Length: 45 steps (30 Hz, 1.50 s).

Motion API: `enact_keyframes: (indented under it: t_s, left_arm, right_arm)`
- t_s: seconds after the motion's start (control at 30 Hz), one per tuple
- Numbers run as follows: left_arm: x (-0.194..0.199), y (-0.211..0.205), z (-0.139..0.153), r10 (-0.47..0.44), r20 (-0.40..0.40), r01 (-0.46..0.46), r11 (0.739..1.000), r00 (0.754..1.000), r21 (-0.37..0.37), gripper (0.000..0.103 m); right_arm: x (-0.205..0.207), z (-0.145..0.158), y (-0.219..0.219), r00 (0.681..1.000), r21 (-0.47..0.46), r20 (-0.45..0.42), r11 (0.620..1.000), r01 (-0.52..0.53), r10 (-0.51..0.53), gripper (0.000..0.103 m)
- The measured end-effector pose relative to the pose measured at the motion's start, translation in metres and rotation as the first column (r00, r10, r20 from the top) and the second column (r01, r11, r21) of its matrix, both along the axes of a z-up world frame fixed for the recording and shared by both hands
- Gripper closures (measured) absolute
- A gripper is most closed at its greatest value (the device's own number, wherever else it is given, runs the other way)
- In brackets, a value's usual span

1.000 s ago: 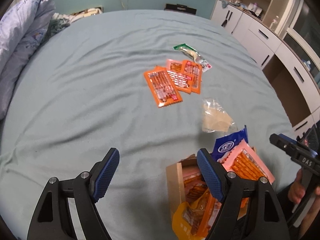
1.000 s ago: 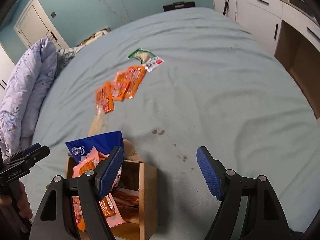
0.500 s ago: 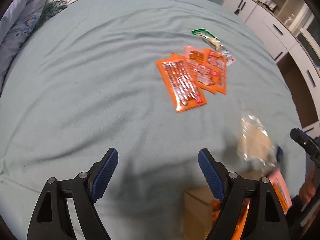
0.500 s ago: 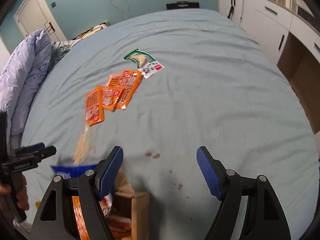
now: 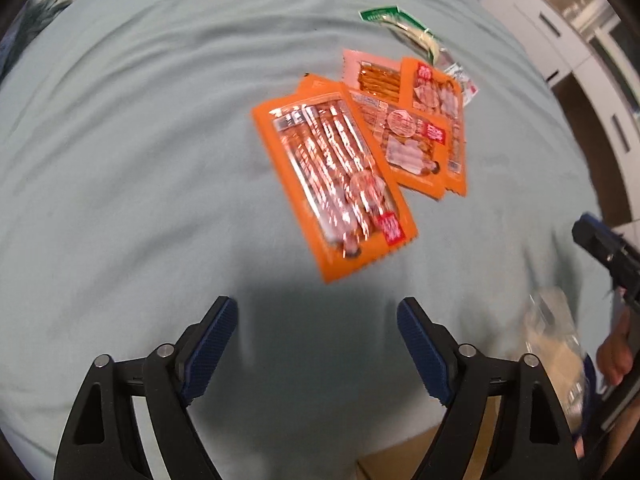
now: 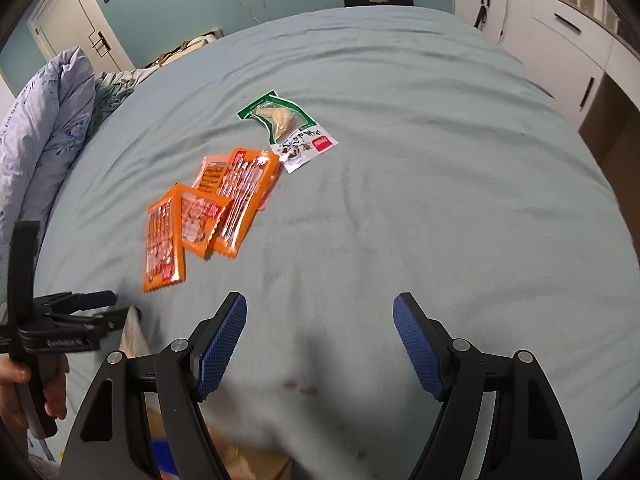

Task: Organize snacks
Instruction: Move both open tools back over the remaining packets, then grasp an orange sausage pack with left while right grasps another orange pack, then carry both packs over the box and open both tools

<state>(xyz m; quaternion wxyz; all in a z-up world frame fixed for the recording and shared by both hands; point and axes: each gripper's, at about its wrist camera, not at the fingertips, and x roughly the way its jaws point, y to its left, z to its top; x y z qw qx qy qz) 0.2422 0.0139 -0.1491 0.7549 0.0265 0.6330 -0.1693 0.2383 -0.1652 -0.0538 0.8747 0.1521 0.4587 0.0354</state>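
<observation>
The cardboard box (image 5: 396, 458) is cut off at the bottom edge, at about 6 o'clock, so what is inside cannot be seen. The clear bag (image 5: 554, 354) at 4 o'clock is blurry. A pink pack (image 5: 370, 72) is partly hidden under the orange packs (image 5: 404, 136). In the right wrist view the box (image 6: 256, 466) is blurry, and the writing on the green and white pack (image 6: 288, 128) is too small to read.
</observation>
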Motion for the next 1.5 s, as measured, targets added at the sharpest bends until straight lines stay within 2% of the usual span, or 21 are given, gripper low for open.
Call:
enact_keyframes:
  t_s: [0.07, 0.17, 0.23, 0.33, 0.5, 0.57, 0.6, 0.67, 0.73, 0.83, 0.87, 0.9, 0.93, 0.97, 1.0, 1.03, 1.07, 1.17, 1.27, 1.37, 1.5]
  left_arm:
    - [0.006, -0.013, -0.003, -0.026, 0.008, 0.025, 1.000, 1.000, 0.018, 0.003]
    - [0.013, -0.027, -0.007, -0.048, 0.014, 0.047, 0.998, 0.999, 0.036, 0.000]
    - [0.017, -0.037, -0.009, -0.067, 0.030, 0.065, 0.995, 0.997, 0.073, 0.000]
    - [0.024, -0.046, -0.009, -0.073, 0.054, 0.068, 0.994, 0.996, 0.086, 0.000]
    - [0.042, -0.046, -0.007, -0.005, 0.072, 0.002, 0.999, 0.997, 0.033, 0.000]
    - [0.047, -0.043, -0.007, 0.023, 0.085, -0.027, 0.999, 0.996, 0.043, 0.018]
    - [0.047, -0.043, -0.006, 0.027, 0.103, -0.034, 0.997, 0.994, 0.072, 0.022]
    - [0.047, -0.043, -0.002, 0.028, 0.119, -0.038, 0.996, 0.993, 0.083, 0.045]
    - [0.048, -0.038, 0.003, 0.044, 0.121, -0.052, 0.996, 0.992, 0.069, 0.059]
    - [0.048, -0.029, 0.007, 0.073, 0.104, -0.078, 0.996, 0.992, 0.046, 0.068]
    - [0.045, -0.026, 0.009, 0.080, 0.092, -0.084, 0.996, 0.993, 0.035, 0.069]
    - [0.042, -0.023, 0.011, 0.087, 0.086, -0.090, 0.996, 0.993, 0.030, 0.069]
    - [0.036, -0.019, 0.014, 0.093, 0.083, -0.096, 0.995, 0.992, 0.030, 0.070]
    - [0.032, -0.016, 0.017, 0.095, 0.084, -0.098, 0.995, 0.992, 0.035, 0.070]
    - [0.027, -0.013, 0.021, 0.099, 0.087, -0.103, 0.994, 0.991, 0.040, 0.072]
    - [0.022, -0.009, 0.025, 0.107, 0.091, -0.111, 0.993, 0.990, 0.038, 0.091]
    - [0.020, -0.004, 0.030, 0.118, 0.083, -0.120, 0.993, 0.990, 0.015, 0.096]
    - [0.008, 0.009, 0.052, 0.164, 0.062, -0.160, 0.985, 0.985, -0.061, 0.096]
    - [-0.021, 0.017, 0.088, 0.167, 0.117, -0.157, 0.983, 0.979, -0.090, 0.096]
    - [-0.056, 0.039, 0.125, 0.180, 0.162, -0.150, 0.972, 0.970, -0.182, 0.096]
    - [-0.113, 0.040, 0.151, 0.089, 0.172, -0.020, 0.930, 0.981, -0.367, 0.096]
  right_arm:
    - [0.012, -0.003, 0.004, 1.000, -0.034, 0.018, 0.999, -0.011, 0.012, 0.028]
    - [0.030, -0.007, 0.014, 0.998, -0.121, 0.056, 0.992, -0.035, 0.042, 0.028]
    - [0.042, -0.012, 0.020, 0.996, -0.131, 0.061, 0.990, -0.058, 0.066, 0.028]
    - [0.067, -0.023, 0.022, 0.995, -0.084, 0.059, 0.994, -0.074, 0.080, 0.028]
    - [0.120, -0.044, 0.026, 0.996, 0.067, 0.001, 0.994, -0.092, 0.092, 0.028]
    - [0.133, -0.043, 0.029, 0.996, 0.062, 0.019, 0.994, -0.089, 0.088, 0.028]
    - [0.138, -0.042, 0.034, 0.995, 0.041, 0.039, 0.995, -0.094, 0.093, 0.028]
    - [0.145, -0.042, 0.048, 0.989, 0.001, 0.054, 0.990, -0.141, 0.141, 0.028]
    - [0.144, -0.042, 0.065, 0.977, -0.054, 0.073, 0.979, -0.198, 0.202, 0.028]
    - [0.143, -0.043, 0.080, 0.971, -0.095, 0.086, 0.972, -0.214, 0.222, 0.028]
    - [0.143, -0.044, 0.079, 0.972, -0.076, 0.087, 0.975, -0.210, 0.216, 0.032]
    - [0.141, -0.043, 0.075, 0.972, -0.054, 0.104, 0.977, -0.205, 0.210, 0.055]
    - [0.139, -0.043, 0.073, 0.970, -0.039, 0.116, 0.977, -0.209, 0.212, 0.059]
    - [0.137, -0.042, 0.067, 0.971, -0.008, 0.122, 0.978, -0.208, 0.208, 0.072]
    - [0.136, -0.041, 0.060, 0.972, 0.028, 0.124, 0.978, -0.206, 0.201, 0.100]
    - [0.135, -0.041, 0.053, 0.972, 0.063, 0.123, 0.976, -0.210, 0.201, 0.101]
    - [0.131, -0.040, 0.046, 0.973, 0.091, 0.128, 0.975, -0.202, 0.190, 0.101]
    - [0.114, -0.035, 0.029, 0.973, 0.182, 0.154, 0.963, -0.199, 0.172, 0.103]
    - [0.098, -0.027, 0.018, 0.975, 0.235, 0.159, 0.954, -0.188, 0.153, 0.103]
    - [0.073, -0.014, 0.006, 0.975, 0.233, 0.191, 0.959, -0.159, 0.115, 0.103]
    - [0.034, 0.015, -0.010, 0.959, 0.199, 0.271, 0.970, -0.137, 0.080, 0.103]
